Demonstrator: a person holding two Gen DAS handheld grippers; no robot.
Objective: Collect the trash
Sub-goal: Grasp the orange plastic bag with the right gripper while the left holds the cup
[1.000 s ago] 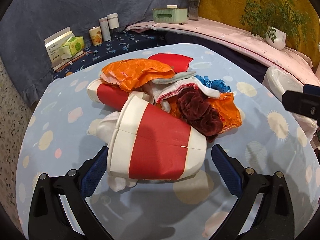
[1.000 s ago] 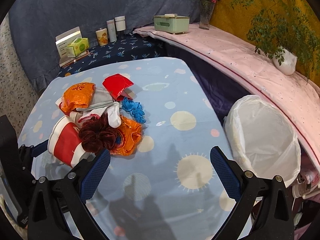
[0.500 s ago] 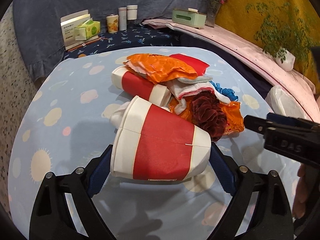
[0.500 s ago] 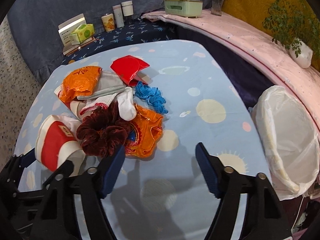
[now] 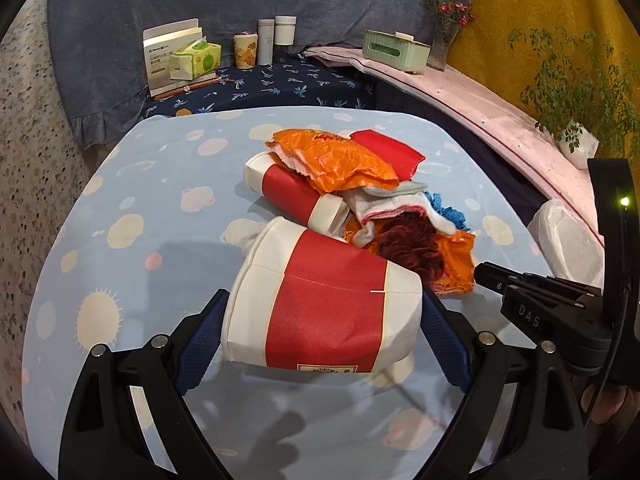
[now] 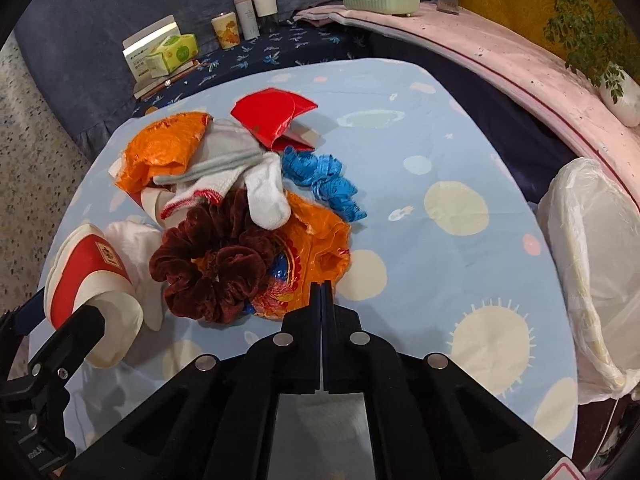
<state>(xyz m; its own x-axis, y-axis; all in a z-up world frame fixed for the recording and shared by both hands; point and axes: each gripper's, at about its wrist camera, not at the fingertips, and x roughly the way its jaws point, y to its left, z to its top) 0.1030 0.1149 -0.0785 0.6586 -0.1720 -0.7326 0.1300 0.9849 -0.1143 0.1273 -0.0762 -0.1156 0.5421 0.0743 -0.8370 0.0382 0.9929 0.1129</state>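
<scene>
My left gripper (image 5: 322, 326) is shut on a red and white paper cup (image 5: 324, 312), held sideways just above the table; the cup also shows in the right wrist view (image 6: 92, 276). My right gripper (image 6: 321, 286) is shut and empty, its tips at the near edge of an orange wrapper (image 6: 308, 256). The trash pile holds a dark red scrunchie (image 6: 212, 264), white socks (image 6: 240, 184), blue crumpled bits (image 6: 320, 178), a red packet (image 6: 276, 116), another orange wrapper (image 5: 332, 160) and a second cup (image 5: 296, 196).
A bin lined with a white bag (image 6: 596, 256) stands at the table's right edge. The spotted blue tablecloth (image 6: 452, 160) covers the table. A tissue box (image 5: 196, 60), cups and bottles (image 5: 276, 40) stand on the far bench; a pink ledge (image 6: 520, 64) runs on the right.
My right gripper has closed from wide open to shut and moved toward the orange wrapper. My left gripper has closed on the cup and lifted it slightly.
</scene>
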